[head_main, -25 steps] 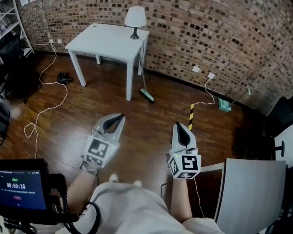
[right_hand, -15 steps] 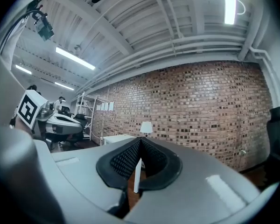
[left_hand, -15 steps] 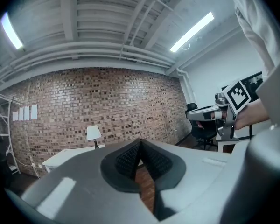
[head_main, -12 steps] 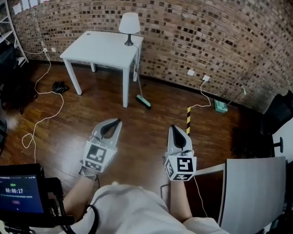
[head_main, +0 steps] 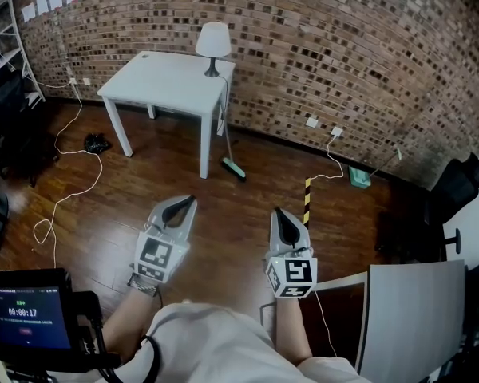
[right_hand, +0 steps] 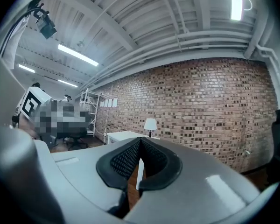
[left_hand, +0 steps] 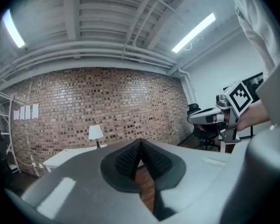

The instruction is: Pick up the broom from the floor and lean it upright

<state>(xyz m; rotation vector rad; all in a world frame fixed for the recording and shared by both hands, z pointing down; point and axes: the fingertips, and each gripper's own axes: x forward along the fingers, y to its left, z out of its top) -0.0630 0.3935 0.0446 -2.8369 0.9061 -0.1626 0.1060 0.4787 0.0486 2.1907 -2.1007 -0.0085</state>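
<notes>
Seen from above, the left gripper (head_main: 188, 201) and the right gripper (head_main: 279, 214) are held side by side over a dark wooden floor (head_main: 247, 214). The jaws of each are pressed together with nothing between them. Far ahead, the broom (head_main: 232, 167) leans upright against the right side of a white table (head_main: 160, 82). Its green head rests on the floor, near the brick wall (head_main: 319, 46).
</notes>
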